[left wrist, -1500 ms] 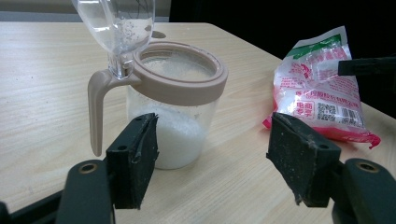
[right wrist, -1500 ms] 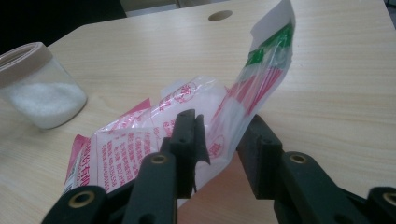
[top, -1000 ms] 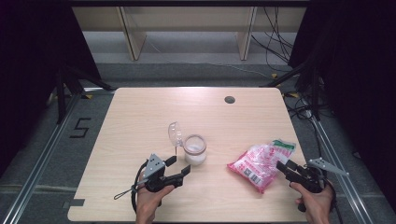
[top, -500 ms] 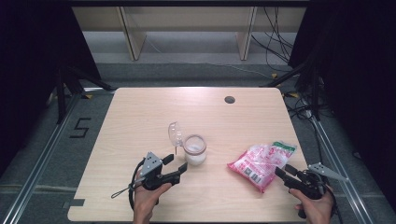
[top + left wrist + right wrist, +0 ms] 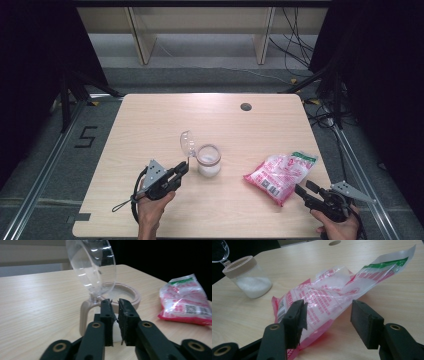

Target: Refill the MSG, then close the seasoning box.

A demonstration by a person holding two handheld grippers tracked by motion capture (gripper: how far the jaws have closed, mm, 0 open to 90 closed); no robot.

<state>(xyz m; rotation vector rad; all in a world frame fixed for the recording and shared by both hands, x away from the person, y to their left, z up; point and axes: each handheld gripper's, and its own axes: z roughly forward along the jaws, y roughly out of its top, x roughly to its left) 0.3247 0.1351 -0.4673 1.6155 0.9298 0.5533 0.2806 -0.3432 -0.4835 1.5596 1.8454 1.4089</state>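
While left gripper (image 5: 184,167) nears jar (image 5: 208,160), right gripper (image 5: 301,189) straddles bag (image 5: 281,171)

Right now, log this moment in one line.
left gripper: shut beside jar | right gripper: open around bag | lid: open

A small clear glass jar with a beige rim (image 5: 208,160) stands upright near the table's middle, part-filled with white granules; its clear domed hinged lid (image 5: 187,143) stands flipped open. To its right, well apart, lies a crumpled pink-and-white plastic bag with a green end (image 5: 280,172).
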